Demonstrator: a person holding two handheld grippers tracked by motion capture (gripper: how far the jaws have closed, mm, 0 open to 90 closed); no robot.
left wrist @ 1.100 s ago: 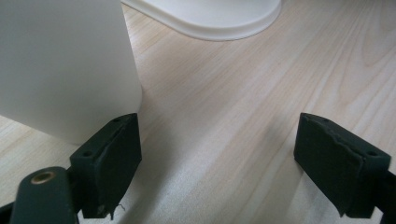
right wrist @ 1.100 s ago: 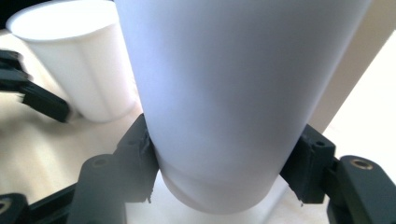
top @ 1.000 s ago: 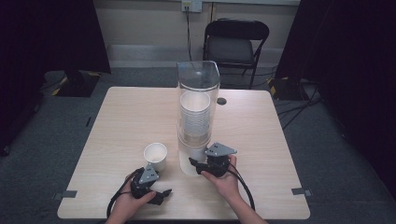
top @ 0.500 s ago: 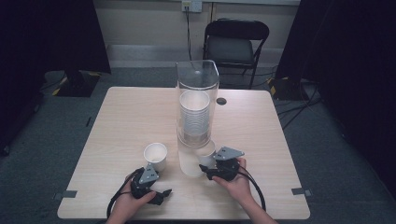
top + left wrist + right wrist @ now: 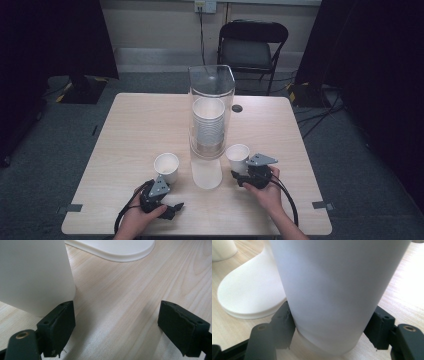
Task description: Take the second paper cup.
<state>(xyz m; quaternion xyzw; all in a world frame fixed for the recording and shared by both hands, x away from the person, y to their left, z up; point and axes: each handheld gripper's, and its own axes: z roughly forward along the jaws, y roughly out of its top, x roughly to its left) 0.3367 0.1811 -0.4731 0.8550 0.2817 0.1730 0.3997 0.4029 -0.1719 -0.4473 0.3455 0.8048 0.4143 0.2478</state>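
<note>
A clear tube dispenser (image 5: pixel 211 85) holds a stack of white paper cups (image 5: pixel 207 122) over a white base tongue (image 5: pixel 206 174). To the tongue's right, my right gripper (image 5: pixel 239 175) is shut on one white cup (image 5: pixel 238 152), which stands upright on the table. Up close, that cup (image 5: pixel 337 290) sits between both pads of the right gripper (image 5: pixel 332 332), whose jaws have just been opening slightly. A second cup (image 5: pixel 166 165) stands left of the tongue. My left gripper (image 5: pixel 172 206) rests below it, open. Its left pad (image 5: pixel 58 325) is beside that cup (image 5: pixel 32 275), with bare wood between the jaws.
The light wooden table (image 5: pixel 140 125) has a small black grommet (image 5: pixel 237 108) behind the dispenser. A black folding chair (image 5: pixel 252 47) stands beyond the far edge. Cables trail from both grippers toward the near edge. The white base (image 5: pixel 249 290) lies left of the held cup.
My right gripper has carried its cup from the dispenser's mouth out to the right of the white tongue and slightly down. The left gripper and its cup have stayed put.
</note>
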